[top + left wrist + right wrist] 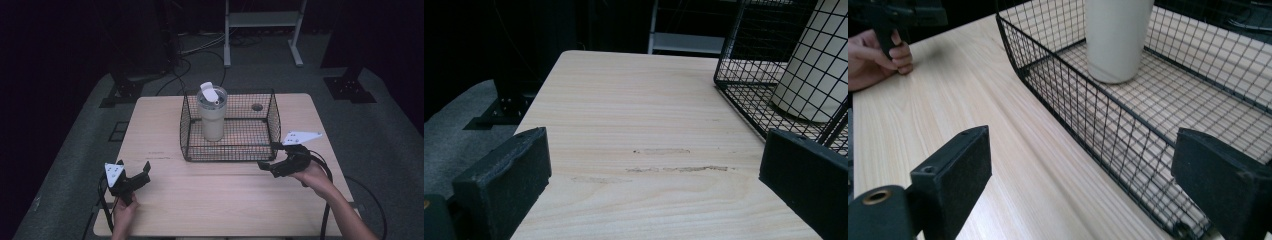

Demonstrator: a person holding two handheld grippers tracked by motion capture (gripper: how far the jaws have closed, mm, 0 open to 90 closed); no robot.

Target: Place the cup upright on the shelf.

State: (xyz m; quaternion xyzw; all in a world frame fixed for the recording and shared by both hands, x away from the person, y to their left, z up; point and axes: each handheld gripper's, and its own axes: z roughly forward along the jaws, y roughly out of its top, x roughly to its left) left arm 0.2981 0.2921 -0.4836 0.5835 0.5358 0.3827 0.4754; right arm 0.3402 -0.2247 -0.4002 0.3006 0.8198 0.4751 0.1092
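A cream tumbler with a flip lid stands upright in the left half of a black wire basket at the table's middle. My left gripper rests open near the front left of the table, apart from the basket. My right gripper is open just off the basket's front right corner. In the left gripper view, the open gripper faces bare wood, with the basket and tumbler at the right. In the right gripper view, the open gripper faces the basket's front wall and the tumbler.
A round hole is in the tabletop behind the basket. A white metal frame and cables lie on the floor beyond the table. In the right gripper view, the person's other hand holds the left gripper at the far left.
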